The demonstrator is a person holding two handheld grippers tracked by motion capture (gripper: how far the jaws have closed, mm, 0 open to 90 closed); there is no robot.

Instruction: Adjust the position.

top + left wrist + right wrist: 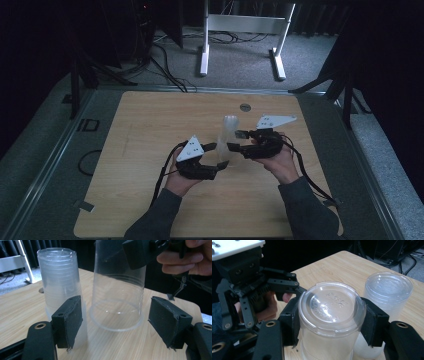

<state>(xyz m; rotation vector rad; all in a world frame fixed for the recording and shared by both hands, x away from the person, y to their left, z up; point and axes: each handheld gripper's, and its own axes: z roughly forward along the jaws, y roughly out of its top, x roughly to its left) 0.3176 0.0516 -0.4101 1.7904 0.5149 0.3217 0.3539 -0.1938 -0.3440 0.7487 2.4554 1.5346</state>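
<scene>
**Single cup clamped upside down, second set of jaws spread around its rim**

Clamped in the right gripper (329,322): one clear plastic cup (332,322), upside down, bottom facing up, a pad pressed against each side just under the base. Held above the wooden table (150,145), open rim (116,316) hanging clear of the top. Beside it, just past the far jaw in the right gripper view, a stack of cups (387,302), also upside down, standing on the table.

Left gripper (116,320) with jaws spread wide, no pad touching; held cup's rim sitting between them with a gap on either side. Stack (61,287) partly behind the near-side pad in the left gripper view, touching or not impossible to tell.

Hard to make out: embossed lettering on the held cup's base, a few rows, too faint to read. Number of cups in the stack blurred into ridges. Upper part of the held cup cut off by the frame edge in the left gripper view, lower part cut off in the right gripper view. In the high view, both cups merged into one pale smear (229,131) between the grippers. Room beyond the table dark, only a white frame (240,30) and floor cables visible.
</scene>
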